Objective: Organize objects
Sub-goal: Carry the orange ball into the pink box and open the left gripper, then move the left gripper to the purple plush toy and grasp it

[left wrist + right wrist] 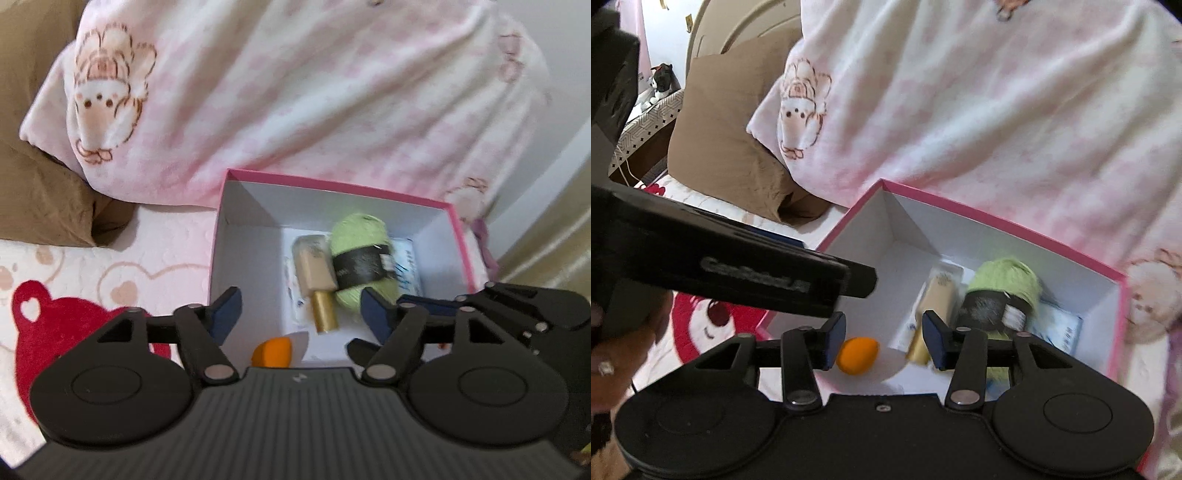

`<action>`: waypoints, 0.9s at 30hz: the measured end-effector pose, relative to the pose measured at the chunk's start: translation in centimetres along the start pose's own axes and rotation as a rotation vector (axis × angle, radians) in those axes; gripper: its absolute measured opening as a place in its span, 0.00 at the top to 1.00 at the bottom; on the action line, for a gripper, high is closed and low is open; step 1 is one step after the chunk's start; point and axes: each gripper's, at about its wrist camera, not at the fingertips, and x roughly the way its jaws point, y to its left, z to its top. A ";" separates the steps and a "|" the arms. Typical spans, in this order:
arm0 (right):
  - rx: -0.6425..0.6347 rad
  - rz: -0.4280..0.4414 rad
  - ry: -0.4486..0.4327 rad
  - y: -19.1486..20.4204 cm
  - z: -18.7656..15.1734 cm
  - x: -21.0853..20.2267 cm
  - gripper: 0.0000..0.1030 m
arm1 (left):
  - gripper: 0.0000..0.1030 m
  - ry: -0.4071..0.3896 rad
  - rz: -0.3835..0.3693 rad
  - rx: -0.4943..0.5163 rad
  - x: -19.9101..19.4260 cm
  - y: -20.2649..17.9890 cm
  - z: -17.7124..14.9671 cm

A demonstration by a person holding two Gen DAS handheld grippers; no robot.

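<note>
- Soft, even daylight fills both views; colours look slightly washed out and pale.
- The pink-rimmed box (463,240) has bright white inner walls, with a grey shadow wedge in its far left corner.
- Motion blur smears the green yarn ball (360,258) and the blanket (295,92) in the left wrist view; the blanket's print is soft in the right wrist view too.
- Fisheye bending curves the box rim and the bed's edges, and the picture corners go dark.
- The left claw (301,310) and right claw (884,338) bodies are matt black, showing little detail and no glare.
- The orange egg-shaped object (857,355) casts a faint shadow on the box floor.
</note>
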 end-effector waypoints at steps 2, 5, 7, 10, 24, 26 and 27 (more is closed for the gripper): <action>0.002 -0.010 -0.002 0.4 -0.4 -2.0 0.45 | 0.24 -0.011 0.016 0.028 -1.8 -0.8 -0.3; -0.009 -0.034 0.001 0.9 -1.1 -5.0 0.43 | 0.19 -0.014 0.028 0.049 -4.2 -1.6 -0.9; -0.016 -0.048 0.001 1.1 -1.7 -6.8 0.42 | 0.18 -0.008 0.027 0.062 -5.6 -2.0 -1.4; -0.013 -0.050 -0.001 1.1 -2.5 -9.1 0.39 | 0.17 0.005 0.038 0.081 -7.7 -2.7 -2.1; -0.116 -0.019 -0.064 2.4 -9.2 -17.4 0.32 | 0.12 -0.008 -0.012 0.215 -14.7 -6.9 -7.8; -0.126 -0.009 -0.067 2.0 -10.4 -17.7 0.30 | 0.12 -0.007 -0.027 0.228 -14.8 -7.8 -8.9; -0.128 -0.011 -0.081 1.8 -11.1 -18.0 0.30 | 0.12 0.001 -0.033 0.230 -14.6 -8.3 -9.4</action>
